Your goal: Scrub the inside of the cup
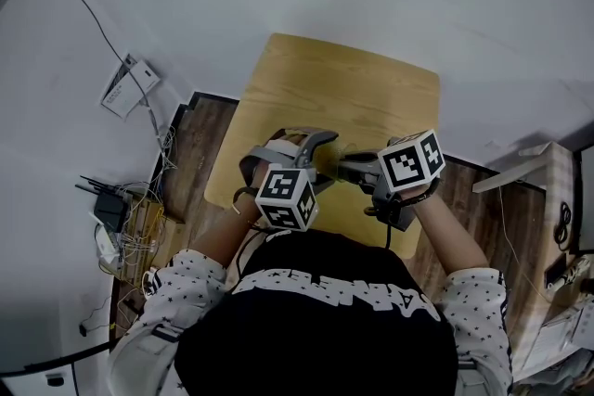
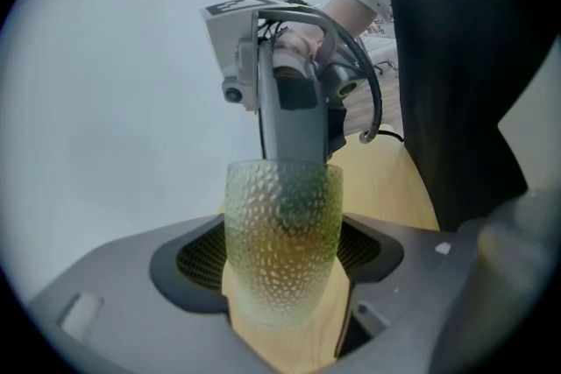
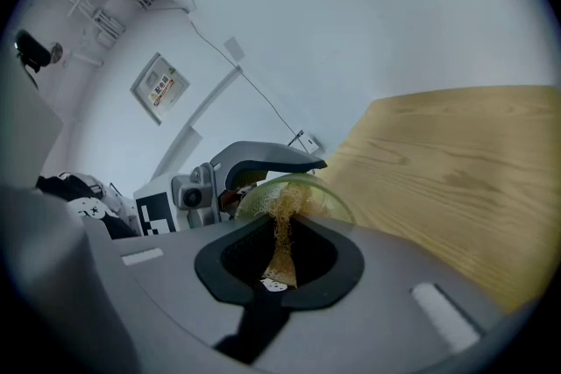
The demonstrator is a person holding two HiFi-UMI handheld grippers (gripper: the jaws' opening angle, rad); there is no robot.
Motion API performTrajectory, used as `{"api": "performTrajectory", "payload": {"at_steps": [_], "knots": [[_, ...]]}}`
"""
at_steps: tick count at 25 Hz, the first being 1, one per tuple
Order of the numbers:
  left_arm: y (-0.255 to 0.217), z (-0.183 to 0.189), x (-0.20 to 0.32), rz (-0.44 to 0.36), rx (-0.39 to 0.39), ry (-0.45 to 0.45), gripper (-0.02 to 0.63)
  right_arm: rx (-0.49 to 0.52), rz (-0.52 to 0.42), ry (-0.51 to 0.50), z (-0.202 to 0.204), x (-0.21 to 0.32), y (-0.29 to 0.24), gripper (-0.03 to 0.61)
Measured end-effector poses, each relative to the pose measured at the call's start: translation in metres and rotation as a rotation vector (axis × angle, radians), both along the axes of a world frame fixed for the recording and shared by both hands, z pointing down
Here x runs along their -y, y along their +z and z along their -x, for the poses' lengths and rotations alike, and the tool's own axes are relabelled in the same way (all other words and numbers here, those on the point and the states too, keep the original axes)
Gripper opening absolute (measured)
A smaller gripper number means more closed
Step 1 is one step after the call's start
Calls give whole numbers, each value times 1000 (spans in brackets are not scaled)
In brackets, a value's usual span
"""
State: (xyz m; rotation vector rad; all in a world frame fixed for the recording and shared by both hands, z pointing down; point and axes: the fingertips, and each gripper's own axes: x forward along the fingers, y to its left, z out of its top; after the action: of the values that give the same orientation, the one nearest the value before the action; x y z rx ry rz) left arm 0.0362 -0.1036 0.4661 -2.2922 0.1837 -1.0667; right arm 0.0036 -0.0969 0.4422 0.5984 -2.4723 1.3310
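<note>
- Presently, the left gripper (image 1: 314, 164) holds a cup (image 2: 282, 228), a greenish-yellow glass one with a dimpled wall.
- Its two fingers are clamped on the cup's sides, one pad on each flank, as the left gripper view shows.
- The cup is off the tabletop (image 1: 353, 88), in the air above its near half, about midway between the left and right edges.
- The cup is tilted, and its mouth faces the right gripper (image 1: 348, 170).
- The right gripper's fingers are pressed together on a thin yellow-brown scrub pad (image 3: 282, 241).
- The pad stands out past the fingertips, and its far end reaches into the cup's mouth.
- In the left gripper view the grey front of the right gripper sits right at the cup's rim, and a darker patch shows through the glass.
- The two grippers meet nose to nose in the head view, their marker cubes side by side just above the person's black top.
- The rest of the wooden tabletop is bare.
- Left of the table, a black router (image 1: 109, 204) and a tangle of cables (image 1: 139, 232) lie on the floor.
</note>
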Motion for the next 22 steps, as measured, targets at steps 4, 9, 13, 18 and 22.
{"api": "performTrajectory", "payload": {"at_steps": [4,9,13,18,22], "knots": [[-4,-1,2,-35,1,2,365,73,52,49,-1,2,-5,46],[-7,-1,5,-74,4,10,365,180,117,98,-2,5,-11,46],[-11,-1,7,-103,3,16,365,259,153,129,-4,9,-17,46],[-12,0,7,-129,6,25,367,291,242,202,-11,10,-11,46],[-14,0,8,-144,13,29,367,377,277,224,-13,13,-14,46]]}}
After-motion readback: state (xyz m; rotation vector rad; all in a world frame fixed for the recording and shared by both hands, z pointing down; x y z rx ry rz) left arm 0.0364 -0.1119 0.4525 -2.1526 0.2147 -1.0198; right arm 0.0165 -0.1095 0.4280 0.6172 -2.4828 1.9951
